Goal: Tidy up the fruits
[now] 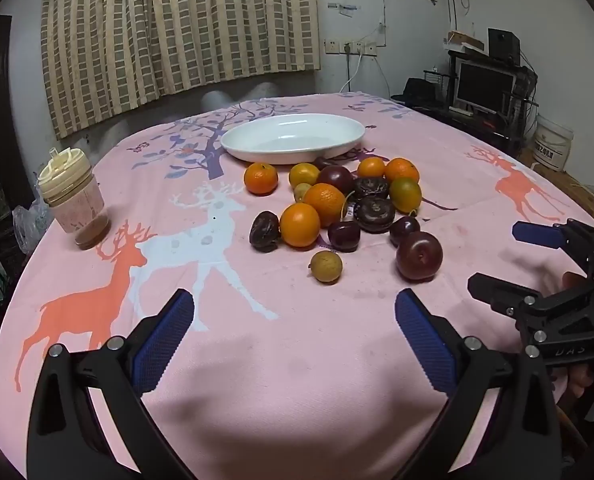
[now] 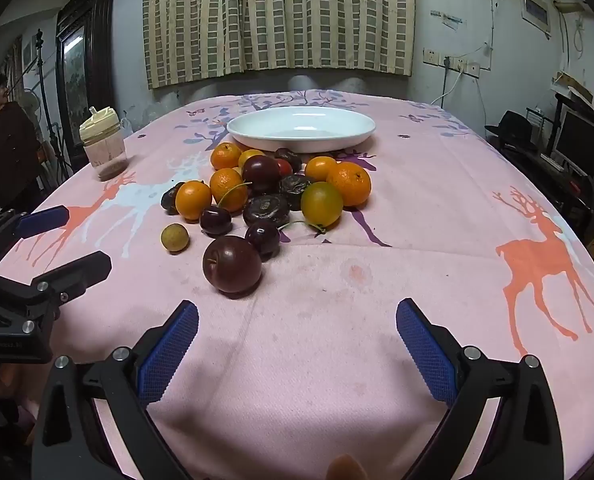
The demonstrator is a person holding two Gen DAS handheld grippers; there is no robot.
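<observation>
A pile of fruit lies on the pink deer-print tablecloth (image 1: 297, 360): several oranges (image 1: 299, 225), dark plums and cherries (image 1: 344, 235), a big dark red plum (image 1: 419, 255) nearest me and a small tan longan (image 1: 325, 266). Behind it stands an empty white oval dish (image 1: 293, 138). My left gripper (image 1: 295, 304) is open and empty, short of the pile. My right gripper (image 2: 297, 312) is open and empty, just short of the big plum (image 2: 232, 264). The dish (image 2: 301, 128) and longan (image 2: 174, 237) also show in the right wrist view.
A lidded plastic cup (image 1: 73, 198) stands at the table's left side. The right gripper (image 1: 493, 258) shows at the right edge of the left view; the left gripper (image 2: 83, 238) at the left edge of the right view. A person (image 2: 5, 140) stands far left. Desk with monitor (image 1: 483, 86) at right.
</observation>
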